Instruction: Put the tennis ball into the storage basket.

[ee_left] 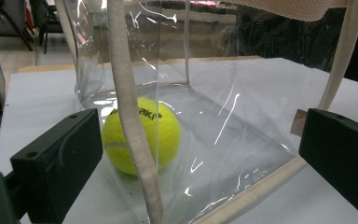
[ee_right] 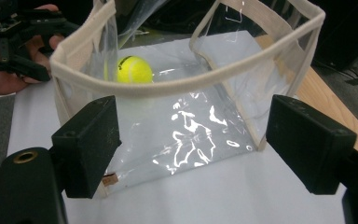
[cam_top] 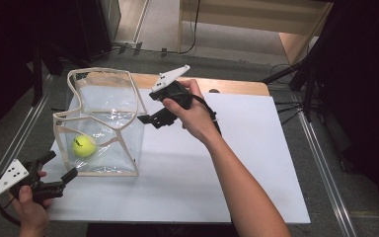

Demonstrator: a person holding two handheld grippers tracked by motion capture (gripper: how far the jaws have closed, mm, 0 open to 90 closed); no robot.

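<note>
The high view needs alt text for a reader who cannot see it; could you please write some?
A clear plastic bag with beige trim stands open on a white table, a yellow tennis ball inside. The right hand-held gripper is at its right edge; the left hand-held gripper waits open near its front-left corner.

Yellow-green tennis ball (cam_top: 84, 146) inside clear, beige-trimmed bag (cam_top: 124, 101).

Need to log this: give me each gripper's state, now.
Left gripper: open, holding nothing, beside the clear bag with the tennis ball.
Right gripper: open, holding nothing, facing the bag's side.
</note>
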